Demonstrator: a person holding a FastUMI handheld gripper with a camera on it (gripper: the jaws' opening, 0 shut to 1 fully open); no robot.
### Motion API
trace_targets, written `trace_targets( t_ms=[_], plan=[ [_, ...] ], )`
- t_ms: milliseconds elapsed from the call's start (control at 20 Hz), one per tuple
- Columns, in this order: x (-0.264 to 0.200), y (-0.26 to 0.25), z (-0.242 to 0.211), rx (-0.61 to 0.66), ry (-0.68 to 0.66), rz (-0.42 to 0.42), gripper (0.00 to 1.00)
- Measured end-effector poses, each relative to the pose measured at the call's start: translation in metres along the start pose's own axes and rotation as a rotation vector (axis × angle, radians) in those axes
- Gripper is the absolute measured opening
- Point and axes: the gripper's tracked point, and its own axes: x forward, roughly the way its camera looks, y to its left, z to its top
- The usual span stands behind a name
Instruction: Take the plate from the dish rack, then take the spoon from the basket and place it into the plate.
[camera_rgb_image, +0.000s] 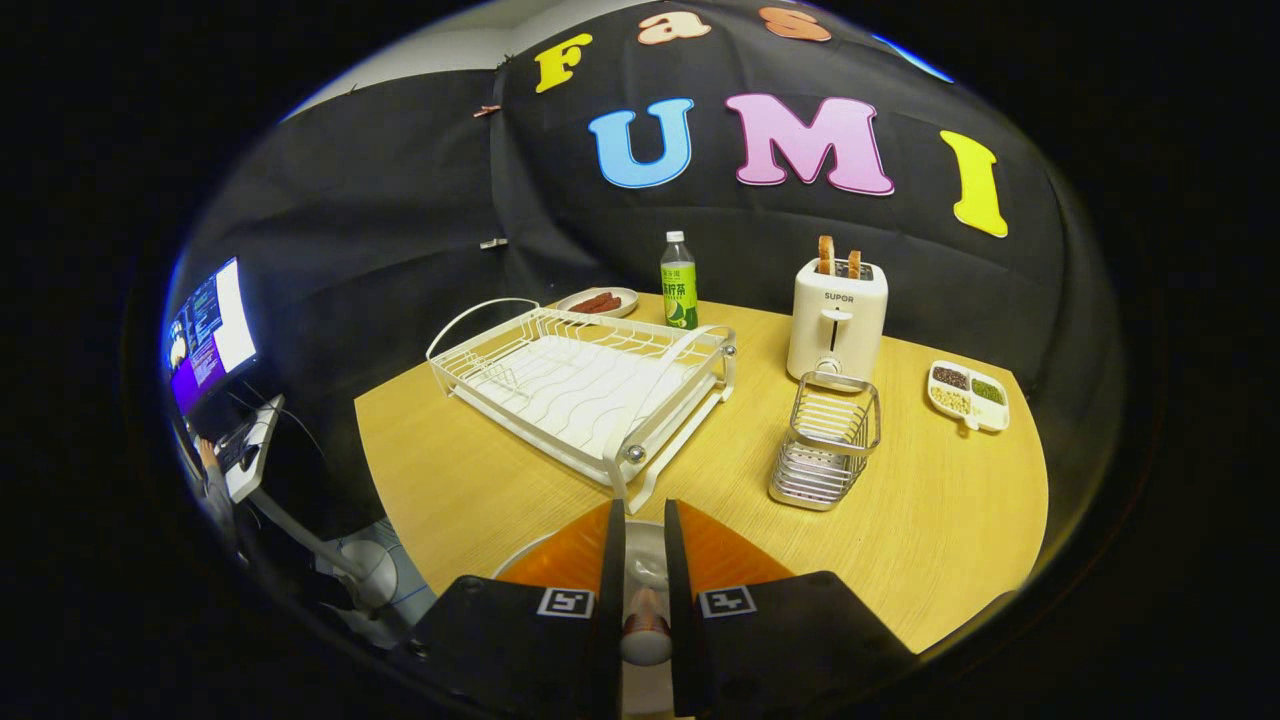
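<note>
A white plate (510, 564) lies on the wooden table (480, 480) at its near edge, right under my fingers. My gripper (643, 510) hovers over it, the two fingers nearly together and shut on a spoon (646, 622). The spoon's brown handle end and pale body show in the narrow gap between them, above the plate's middle. Just beyond the fingertips stands the white wire dish rack (580, 385), with nothing in it. To the right of the rack, the small metal basket (826, 442) holds nothing that I can see.
A white toaster (836, 322) with two slices of bread stands behind the basket. A green bottle (679, 283) and a small dish of sausages (598, 301) sit behind the rack. A divided snack tray (968, 394) lies far right. A monitor (208, 335) stands off the table, left.
</note>
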Motion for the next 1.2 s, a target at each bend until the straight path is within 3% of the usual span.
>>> trace_targets(
  t_ms=[100,150,350,450,700,1200],
  plan=[
    [0.002,0.001,-0.002,0.02,0.022,0.003,0.26],
    [0.004,0.001,-0.002,0.029,0.027,0.004,0.34],
    [0.005,-0.006,0.013,0.039,0.006,-0.018,0.86],
    [0.004,-0.014,0.027,0.043,-0.023,-0.047,1.0],
    [-0.012,-0.029,0.073,0.07,-0.107,-0.137,0.98],
    [-0.089,-0.034,0.161,0.087,-0.27,-0.435,0.99]
  ],
)
